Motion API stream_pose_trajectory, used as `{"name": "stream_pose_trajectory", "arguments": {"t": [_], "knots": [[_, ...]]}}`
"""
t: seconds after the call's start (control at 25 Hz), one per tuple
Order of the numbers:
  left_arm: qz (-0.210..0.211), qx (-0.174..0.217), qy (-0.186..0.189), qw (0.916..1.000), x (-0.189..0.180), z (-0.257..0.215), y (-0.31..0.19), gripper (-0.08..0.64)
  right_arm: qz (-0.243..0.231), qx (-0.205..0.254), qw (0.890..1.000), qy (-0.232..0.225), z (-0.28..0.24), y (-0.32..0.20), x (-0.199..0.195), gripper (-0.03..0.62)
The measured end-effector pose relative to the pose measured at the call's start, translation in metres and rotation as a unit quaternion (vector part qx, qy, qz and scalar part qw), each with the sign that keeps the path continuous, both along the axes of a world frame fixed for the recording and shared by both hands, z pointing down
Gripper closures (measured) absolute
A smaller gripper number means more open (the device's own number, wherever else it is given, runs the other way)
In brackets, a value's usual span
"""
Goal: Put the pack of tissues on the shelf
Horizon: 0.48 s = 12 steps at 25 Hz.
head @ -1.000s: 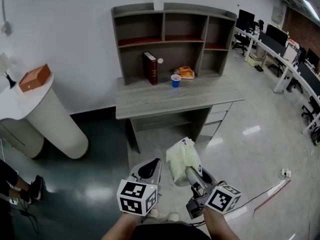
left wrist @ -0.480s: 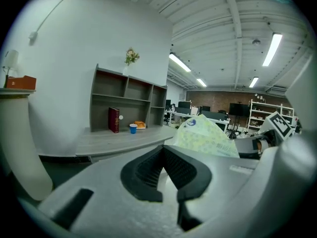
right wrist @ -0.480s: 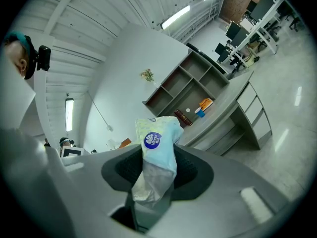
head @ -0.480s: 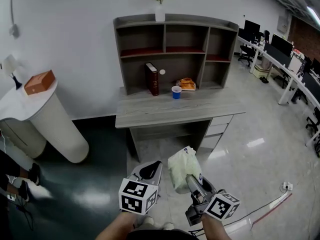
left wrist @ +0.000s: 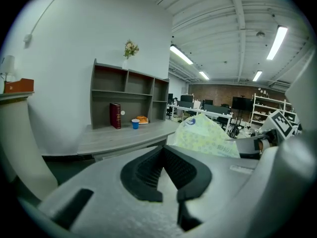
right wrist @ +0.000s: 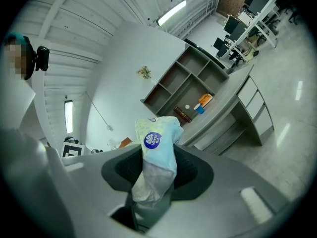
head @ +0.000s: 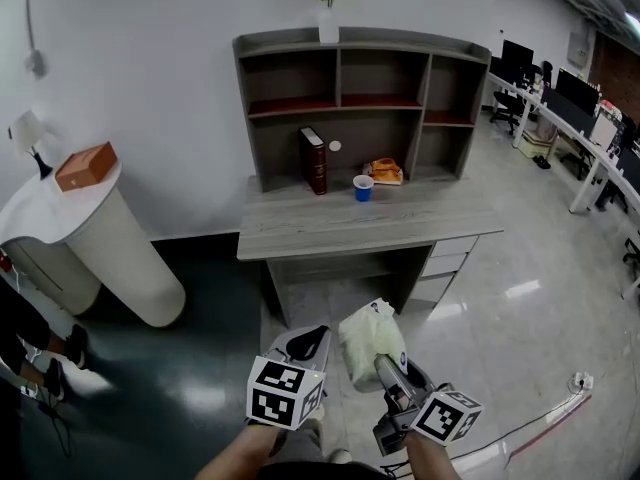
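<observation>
A pale yellow-green pack of tissues (head: 371,342) with a blue round label (right wrist: 153,141) is pinched in my right gripper (head: 385,363), which is shut on its lower end. The pack stands up out of the jaws (right wrist: 157,157). My left gripper (head: 303,343) is beside it on the left, shut with nothing between its jaws. In the left gripper view the pack (left wrist: 205,137) shows at the right. The grey shelf unit (head: 361,98) stands on a grey desk (head: 360,218) ahead, well beyond both grippers.
On the desk stand a dark red book (head: 316,161), a blue cup (head: 363,188) and an orange packet (head: 386,172). A vase of flowers (head: 329,8) tops the shelf. A white round counter (head: 90,238) with an orange box (head: 85,165) is at left. Office desks (head: 570,118) lie right.
The view has shifted: the desk and shelf now sit slightly further right and lower in the head view. Both grippers keep their places and the pack stays gripped.
</observation>
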State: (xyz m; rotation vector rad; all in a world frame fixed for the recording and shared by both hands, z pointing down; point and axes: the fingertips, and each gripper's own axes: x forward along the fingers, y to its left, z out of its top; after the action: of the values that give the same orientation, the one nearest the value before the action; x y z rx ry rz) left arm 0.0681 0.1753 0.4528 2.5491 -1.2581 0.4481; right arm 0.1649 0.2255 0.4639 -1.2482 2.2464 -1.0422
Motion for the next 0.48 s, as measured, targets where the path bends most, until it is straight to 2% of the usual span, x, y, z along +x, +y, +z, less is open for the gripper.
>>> {"name": "stream_pose_trajectory", "arguments": {"t": [0.48], "knots": [[-0.001,-0.006,0.022,0.9997,-0.011,0.001,-0.088,0.563,0.034,-0.009,0.999,0.024,-0.008,-0.083,0.004,0.443]]}}
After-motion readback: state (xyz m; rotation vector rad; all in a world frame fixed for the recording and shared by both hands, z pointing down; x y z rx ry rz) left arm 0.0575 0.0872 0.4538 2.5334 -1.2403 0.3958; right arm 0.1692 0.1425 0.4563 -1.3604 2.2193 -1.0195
